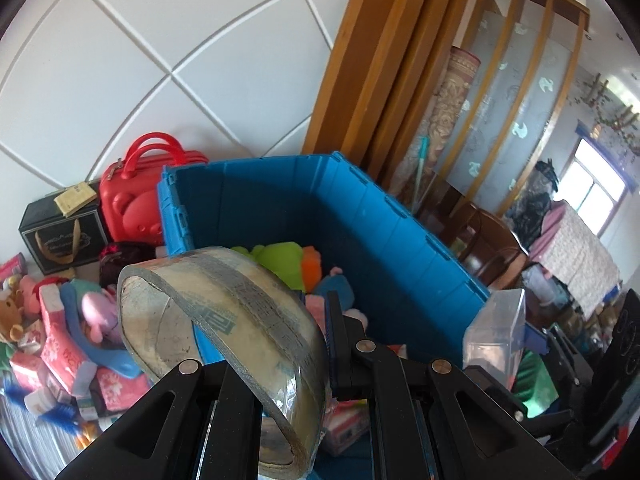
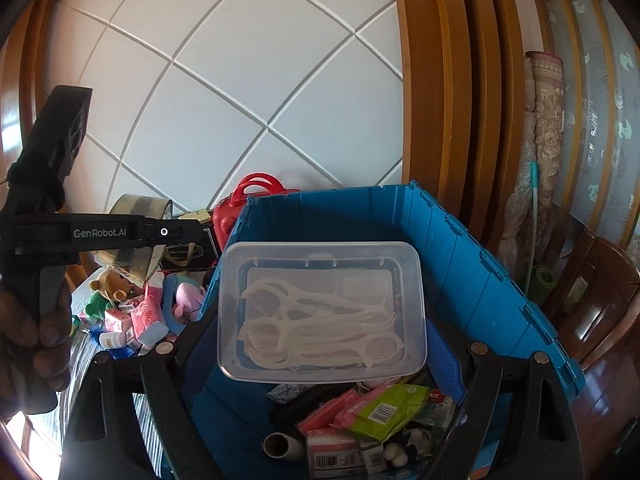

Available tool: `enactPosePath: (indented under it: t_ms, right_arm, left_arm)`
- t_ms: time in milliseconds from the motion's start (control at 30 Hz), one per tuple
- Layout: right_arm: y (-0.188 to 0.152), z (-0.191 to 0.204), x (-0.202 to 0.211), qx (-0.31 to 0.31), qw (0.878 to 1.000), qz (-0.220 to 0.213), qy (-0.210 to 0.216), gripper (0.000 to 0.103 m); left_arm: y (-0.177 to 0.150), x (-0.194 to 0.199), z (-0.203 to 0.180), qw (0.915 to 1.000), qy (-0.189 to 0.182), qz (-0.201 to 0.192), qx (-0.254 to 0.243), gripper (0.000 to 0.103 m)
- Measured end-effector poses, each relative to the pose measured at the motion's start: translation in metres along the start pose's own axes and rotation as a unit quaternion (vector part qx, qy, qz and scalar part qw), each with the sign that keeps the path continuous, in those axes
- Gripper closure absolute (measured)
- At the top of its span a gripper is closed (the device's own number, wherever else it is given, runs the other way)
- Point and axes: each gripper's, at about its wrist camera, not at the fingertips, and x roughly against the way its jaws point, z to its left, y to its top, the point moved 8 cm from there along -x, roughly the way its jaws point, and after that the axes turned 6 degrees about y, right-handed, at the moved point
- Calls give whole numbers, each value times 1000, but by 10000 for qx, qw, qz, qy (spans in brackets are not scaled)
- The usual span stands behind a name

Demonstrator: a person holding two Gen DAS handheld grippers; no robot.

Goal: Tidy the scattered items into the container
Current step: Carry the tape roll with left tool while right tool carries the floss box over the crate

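Observation:
My left gripper (image 1: 296, 364) is shut on the wall of a worn roll of clear packing tape (image 1: 224, 332), held up in front of the blue crate (image 1: 400, 240). The right wrist view shows that same left gripper (image 2: 176, 232) from the side with the tape roll (image 2: 136, 206), left of the crate. My right gripper (image 2: 320, 346) stands wide, its pads pressed on a clear plastic box of white floss picks (image 2: 320, 308). The box hangs over the open blue crate (image 2: 480, 280). In the left wrist view the clear box (image 1: 496, 328) shows at the crate's near right corner.
The crate holds plush toys (image 1: 280, 258), a green packet (image 2: 388, 412), pink packs and a cardboard tube (image 2: 276, 444). Left of it lie several plush toys and pink tissue packs (image 1: 60, 344), a red case (image 1: 132, 200) and a black gift box (image 1: 60, 236). A person's hand (image 2: 36, 340) grips the left handle.

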Motion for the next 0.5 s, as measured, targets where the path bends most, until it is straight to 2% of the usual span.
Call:
enactPosePath:
  t_ms: [500]
  right_arm:
    - [0, -50, -7, -261, 9991, 67, -341, 15]
  left_arm:
    - [1, -49, -64, 9973, -398, 435, -447, 94]
